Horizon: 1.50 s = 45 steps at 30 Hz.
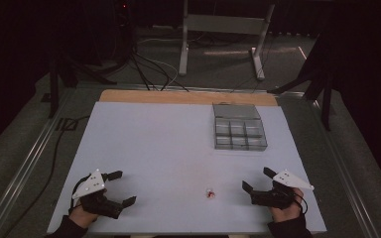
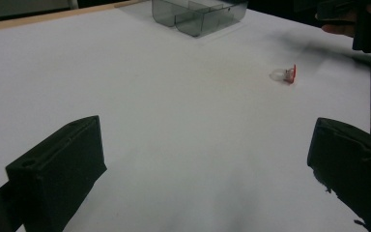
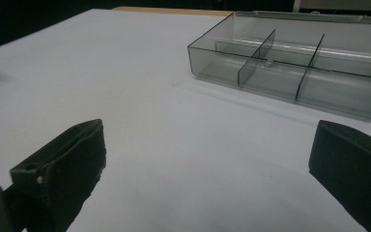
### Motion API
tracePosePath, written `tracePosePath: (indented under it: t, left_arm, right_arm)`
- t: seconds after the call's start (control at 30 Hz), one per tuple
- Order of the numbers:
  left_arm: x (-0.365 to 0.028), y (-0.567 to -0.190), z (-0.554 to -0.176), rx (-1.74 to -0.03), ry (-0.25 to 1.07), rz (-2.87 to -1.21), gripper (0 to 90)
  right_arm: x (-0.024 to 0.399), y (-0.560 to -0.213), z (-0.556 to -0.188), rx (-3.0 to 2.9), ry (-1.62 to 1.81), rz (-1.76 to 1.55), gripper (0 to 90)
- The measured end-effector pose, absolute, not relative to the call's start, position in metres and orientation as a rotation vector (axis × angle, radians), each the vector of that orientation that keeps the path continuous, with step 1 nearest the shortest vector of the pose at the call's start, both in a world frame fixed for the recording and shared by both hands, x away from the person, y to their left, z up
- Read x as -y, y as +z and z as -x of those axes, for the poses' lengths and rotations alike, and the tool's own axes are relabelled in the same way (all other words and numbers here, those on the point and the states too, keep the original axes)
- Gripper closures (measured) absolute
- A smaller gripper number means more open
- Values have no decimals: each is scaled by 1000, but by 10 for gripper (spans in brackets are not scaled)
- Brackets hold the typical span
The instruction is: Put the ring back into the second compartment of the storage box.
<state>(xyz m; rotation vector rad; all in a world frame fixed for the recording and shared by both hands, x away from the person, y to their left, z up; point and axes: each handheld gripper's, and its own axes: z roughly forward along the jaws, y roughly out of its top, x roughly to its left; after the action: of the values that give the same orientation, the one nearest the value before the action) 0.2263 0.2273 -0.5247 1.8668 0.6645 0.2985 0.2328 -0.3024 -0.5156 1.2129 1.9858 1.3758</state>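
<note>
1 small bulb point(image 1: 210, 194) between left tongs point(image 1: 121, 187), right tongs point(image 1: 254, 179).

My table top point(image 1: 168, 148) looked like a smooth, matt white sheet, with a strip of pale wood point(image 1: 188, 97) showing bare along its far edge. The compartment box point(image 1: 239, 127) was clear, smoke-grey plastic, glossy, its thin dividers catching soft reflections. The small bulb-like piece point(image 2: 284, 74) had a see-through, glassy body and a shiny red plastic-looking end. My left gripper point(image 1: 119, 188) and my right gripper point(image 1: 256, 179) had matt black jaws that looked like moulded plastic, faintly grainy, with slightly rough edges; each carried a flat, pale grey plate, smooth and dull. The frame rails point(image 1: 25, 163) beside the table looked like brushed metal.
</note>
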Motion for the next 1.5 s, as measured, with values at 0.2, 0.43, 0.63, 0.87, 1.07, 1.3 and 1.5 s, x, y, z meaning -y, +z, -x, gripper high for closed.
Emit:
tracePosePath:
  t: [0.2, 0.43, 0.63, 0.87, 1.07, 1.3, 1.5]
  left_arm:
    - [-227, -525, -227, -663, 293, -1861, 2]
    - [-227, -525, -227, -662, 292, -1858, 2]
    - [-228, -525, -226, -659, 290, -1851, 2]
    - [-228, -525, -226, -658, 287, -1849, 2]
    - [-227, -526, -227, -660, 282, -1853, 3]
    - [-227, -526, -227, -656, 280, -1854, 2]
    - [-226, -526, -227, -654, 279, -1858, 2]
  right_arm:
    - [303, -516, -232, -1977, 1364, -1229, 0]
    - [306, -516, -234, -1985, 1341, -1269, 0]
    - [308, -510, -235, -1941, 1346, -1295, 0]
    - [312, -499, -235, -1886, 1343, -1321, 0]
    - [310, -486, -233, -1845, 1347, -1349, 0]
    - [290, -473, -228, -1869, 1386, -1295, 0]
    - [273, -470, -225, -1893, 1420, -1264, 0]
